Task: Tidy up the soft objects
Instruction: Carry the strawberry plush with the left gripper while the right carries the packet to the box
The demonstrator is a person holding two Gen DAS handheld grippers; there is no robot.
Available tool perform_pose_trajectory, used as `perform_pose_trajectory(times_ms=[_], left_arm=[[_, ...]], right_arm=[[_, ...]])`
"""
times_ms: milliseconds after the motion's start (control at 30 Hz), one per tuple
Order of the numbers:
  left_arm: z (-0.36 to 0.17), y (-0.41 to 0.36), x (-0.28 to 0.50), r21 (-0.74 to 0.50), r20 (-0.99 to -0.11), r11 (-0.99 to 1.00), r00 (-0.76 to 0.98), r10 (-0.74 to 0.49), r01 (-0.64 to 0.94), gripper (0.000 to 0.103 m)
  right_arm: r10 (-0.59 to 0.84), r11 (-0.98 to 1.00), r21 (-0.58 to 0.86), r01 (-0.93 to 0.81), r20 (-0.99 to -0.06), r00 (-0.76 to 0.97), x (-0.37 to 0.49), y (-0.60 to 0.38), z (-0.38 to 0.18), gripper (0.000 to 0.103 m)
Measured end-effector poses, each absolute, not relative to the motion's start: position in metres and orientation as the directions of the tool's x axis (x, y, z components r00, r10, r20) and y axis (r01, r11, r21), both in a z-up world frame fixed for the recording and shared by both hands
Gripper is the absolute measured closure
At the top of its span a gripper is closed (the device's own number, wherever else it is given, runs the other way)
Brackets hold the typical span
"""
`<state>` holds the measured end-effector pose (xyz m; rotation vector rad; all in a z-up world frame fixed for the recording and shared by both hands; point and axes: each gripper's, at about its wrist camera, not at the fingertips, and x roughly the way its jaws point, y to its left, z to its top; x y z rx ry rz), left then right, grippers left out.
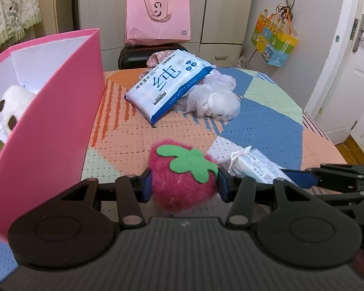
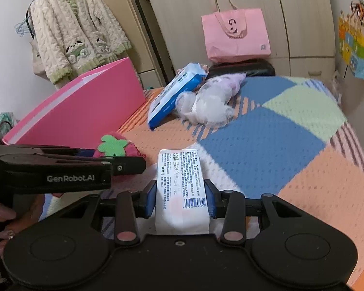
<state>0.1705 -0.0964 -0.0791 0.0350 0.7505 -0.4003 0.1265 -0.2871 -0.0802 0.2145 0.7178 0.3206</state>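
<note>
The left gripper (image 1: pixel 184 185) pinches a fuzzy red strawberry plush (image 1: pixel 182 181) across its middle, beside the pink cardboard box (image 1: pixel 48 126); light and squashy. The right gripper (image 2: pixel 180 200) clamps a white tissue pack (image 2: pixel 179 181).

A bed (image 1: pixel 262 131) covered in a waffle-textured patchwork spread of orange, blue, pale green and white carries the scene. A large pink box (image 1: pixel 55 126) stands open along its left side. Toward the far end, a blue-and-white pack of wet wipes (image 1: pixel 167 87) lies tilted, its far edge propped up, just beside two pale mesh bath puffs (image 1: pixel 213 101) that touch one another.
</note>
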Motion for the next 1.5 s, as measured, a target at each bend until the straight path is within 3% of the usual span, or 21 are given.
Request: perform_pose_trajectory(times_ms=[1167,1500], left_arm=[[-0.026,-0.019,0.071,-0.161,-0.723,0.854,0.529,-0.443,0.495,0.054],[0.012,0.025,0.050,-0.148,-0.683,0.870,0.587,-0.434,0.471,0.054]], right_arm=[[0.646,0.763,0.501,-0.409,-0.563,0.516,0.068,-0.258,-0.035,0.058],[0.718,0.695,0.507,-0.510,-0.540,0.440,0.070,-0.217,-0.003,0.058]])
